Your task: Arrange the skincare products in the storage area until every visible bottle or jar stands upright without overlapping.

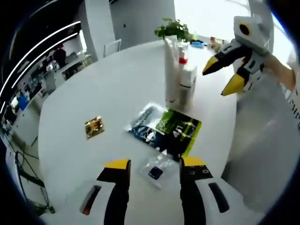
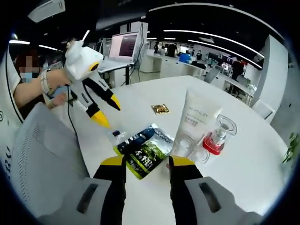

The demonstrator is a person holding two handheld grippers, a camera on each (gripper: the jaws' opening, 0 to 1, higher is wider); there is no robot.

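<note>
A tall white tube (image 1: 171, 70) stands upright on the round white table (image 1: 112, 89), and a clear bottle with a red collar (image 1: 186, 79) stands right against it. Flat on the table in front of them lie a blue sachet (image 1: 144, 123) and a green-and-black sachet (image 1: 180, 132), overlapping. A small clear sachet (image 1: 157, 169) lies below my open left gripper (image 1: 154, 164). My right gripper (image 1: 221, 76) hangs open beside the bottle, holding nothing. In the right gripper view the tube (image 2: 197, 119) and bottle (image 2: 218, 138) are just beyond my right gripper (image 2: 147, 161), with the left gripper (image 2: 110, 116) open above the sachets (image 2: 147, 154).
A gold sachet (image 1: 94, 126) lies apart to the left of the pile. A potted plant (image 1: 173, 29) stands at the table's far edge. A mesh chair back (image 2: 42, 154) is close to the table edge, and a laptop (image 2: 124, 47) sits on a desk behind.
</note>
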